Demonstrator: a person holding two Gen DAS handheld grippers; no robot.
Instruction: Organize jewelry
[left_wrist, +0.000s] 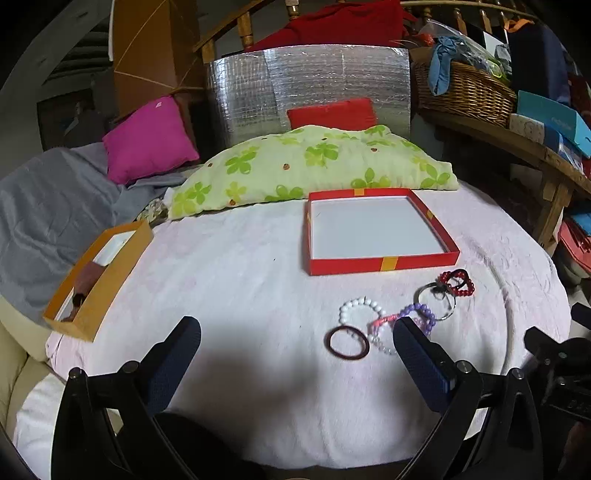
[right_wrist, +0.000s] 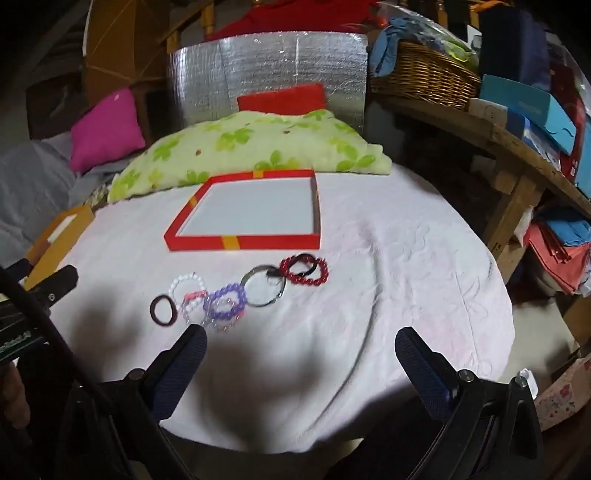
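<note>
A shallow red box (left_wrist: 380, 266) (right_wrist: 243, 243) with a white floor lies open on the white cloth. In front of it runs a row of several bracelets: a dark brown ring (left_wrist: 347, 342) (right_wrist: 163, 311), a white bead bracelet (left_wrist: 357, 307) (right_wrist: 186, 284), a purple bead bracelet (left_wrist: 421, 313) (right_wrist: 226, 300), a metal bangle (left_wrist: 436, 304) (right_wrist: 263, 290) and a red bead bracelet (left_wrist: 458, 283) (right_wrist: 304, 271). My left gripper (left_wrist: 297, 328) stands open just short of the row, its right finger beside the purple beads. My right gripper (right_wrist: 301, 339) is open, nothing between its fingers.
An orange box (left_wrist: 98, 275) (right_wrist: 61, 236) holding something brown sits at the cloth's left edge. A green-flowered pillow (left_wrist: 314, 162) (right_wrist: 251, 147) lies behind the red box. A wooden shelf (right_wrist: 517, 147) with a wicker basket (left_wrist: 461, 92) runs along the right.
</note>
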